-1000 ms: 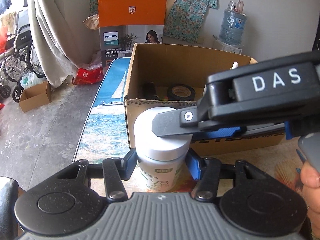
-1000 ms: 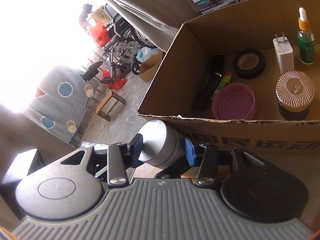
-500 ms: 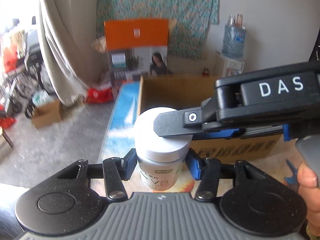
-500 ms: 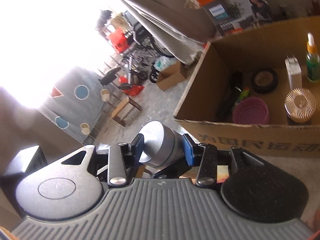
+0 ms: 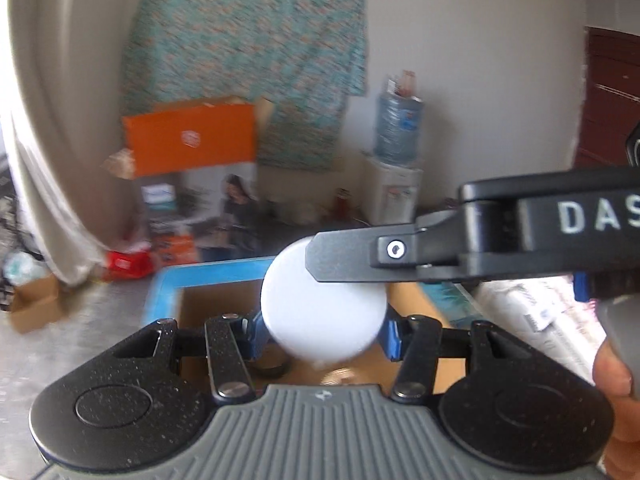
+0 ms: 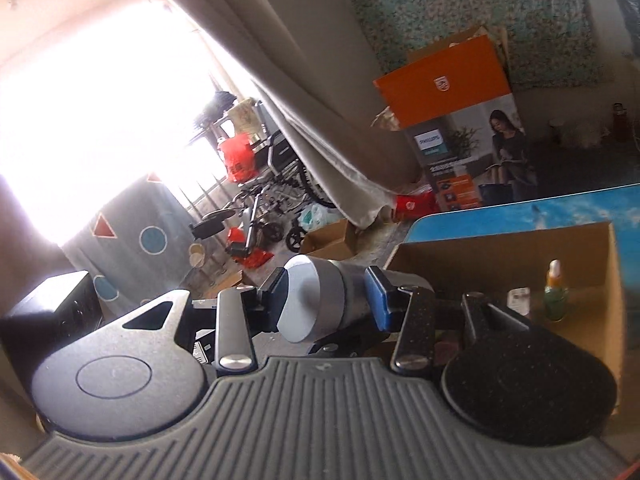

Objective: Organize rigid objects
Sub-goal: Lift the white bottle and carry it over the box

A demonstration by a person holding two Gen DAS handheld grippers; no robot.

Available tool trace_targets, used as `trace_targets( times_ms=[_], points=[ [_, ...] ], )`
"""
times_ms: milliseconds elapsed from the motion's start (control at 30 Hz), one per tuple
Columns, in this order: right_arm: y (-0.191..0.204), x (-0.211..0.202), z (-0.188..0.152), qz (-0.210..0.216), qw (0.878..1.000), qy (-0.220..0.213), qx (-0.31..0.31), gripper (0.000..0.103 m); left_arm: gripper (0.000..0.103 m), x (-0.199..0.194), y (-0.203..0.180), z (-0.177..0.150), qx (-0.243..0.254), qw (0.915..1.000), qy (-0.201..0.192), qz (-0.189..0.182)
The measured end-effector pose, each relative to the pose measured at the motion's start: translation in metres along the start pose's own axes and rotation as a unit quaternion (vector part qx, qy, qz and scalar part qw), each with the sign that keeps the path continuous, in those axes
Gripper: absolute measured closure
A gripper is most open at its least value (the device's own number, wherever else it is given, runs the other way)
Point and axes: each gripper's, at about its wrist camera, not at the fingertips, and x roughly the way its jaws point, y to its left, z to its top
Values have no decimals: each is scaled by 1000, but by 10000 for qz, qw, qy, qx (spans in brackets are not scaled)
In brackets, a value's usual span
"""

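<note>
Between both claws' blue pads sits the white-capped bottle (image 5: 324,316); each claw clamps it.

We are lifting the white-capped bottle (image 5: 324,320) up off the table with both grippers, so the cardboard box (image 6: 500,252) is dropping lower in both views, and we are now seeing more wall.

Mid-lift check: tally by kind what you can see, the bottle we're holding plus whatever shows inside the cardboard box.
Bottles: 2 (held white-capped bottle, dropper bottle)
Charger plug: 1
Tape roll: 1
Total: 4
The rest of the cardboard box is hidden from view.
</note>
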Motion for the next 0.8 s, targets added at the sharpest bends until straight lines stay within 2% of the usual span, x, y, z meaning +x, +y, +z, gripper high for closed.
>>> trace_targets(
  times_ms=[167, 400, 567, 800],
  points=[
    [-65, -11, 4, -426, 9984, 36, 366, 61, 49, 64, -23, -4, -115, 9974, 522, -490],
    [-146, -7, -26, -630, 9913, 264, 1123, 61, 49, 130, -36, -27, -43, 9905, 1239, -601],
    [-170, 7, -55, -677, 9866, 481, 1405, 61, 49, 156, -36, -42, 9, 9851, 1618, -575],
    [-176, 28, -61, -802, 9846, 758, 1354, 57, 49, 172, -39, -49, -15, 9786, 1963, -610]
  ],
)
